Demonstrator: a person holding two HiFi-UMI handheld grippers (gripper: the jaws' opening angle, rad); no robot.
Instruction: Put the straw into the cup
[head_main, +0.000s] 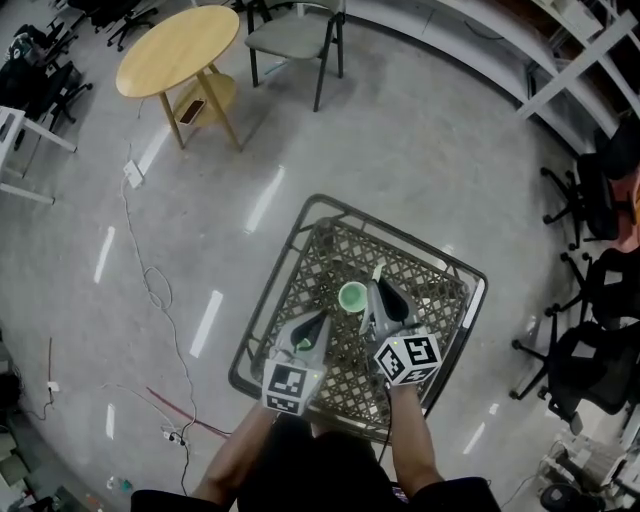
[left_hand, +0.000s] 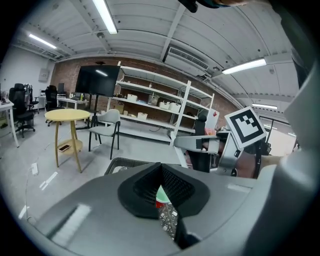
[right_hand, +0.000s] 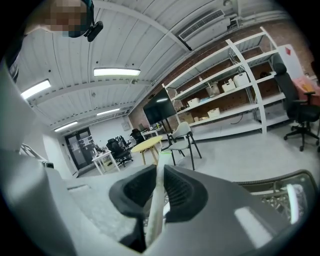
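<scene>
Green at its mouth, the cup (head_main: 352, 296) is seen standing upright near the middle of the black wire-mesh table (head_main: 300, 232), between the 2 grippers. The straw (head_main: 378, 271), pale and faintly green at its far end, is clamped in the right gripper (head_main: 384, 298). In the right gripper view the pads are pressed on it from both sides, held apart only by the straw itself, and it runs forward past the tips. The left gripper (head_main: 318, 326) is held low just beside the cup, and nothing is gripped by it. In the left gripper view its jaws are drawn together at the tips, and what appears to be the cup's green rim and red wall is glimpsed through the slit below them. The task is judged to be partly done: the straw has been taken up and brought close, with its free end just beside the rim in the head view. It is not yet inside the cup. The straw's end remains to be lined up over the mouth, lowered in, and released. The cup may need to be steadied by the left gripper, since a light cup could be tipped by a nudge.
</scene>
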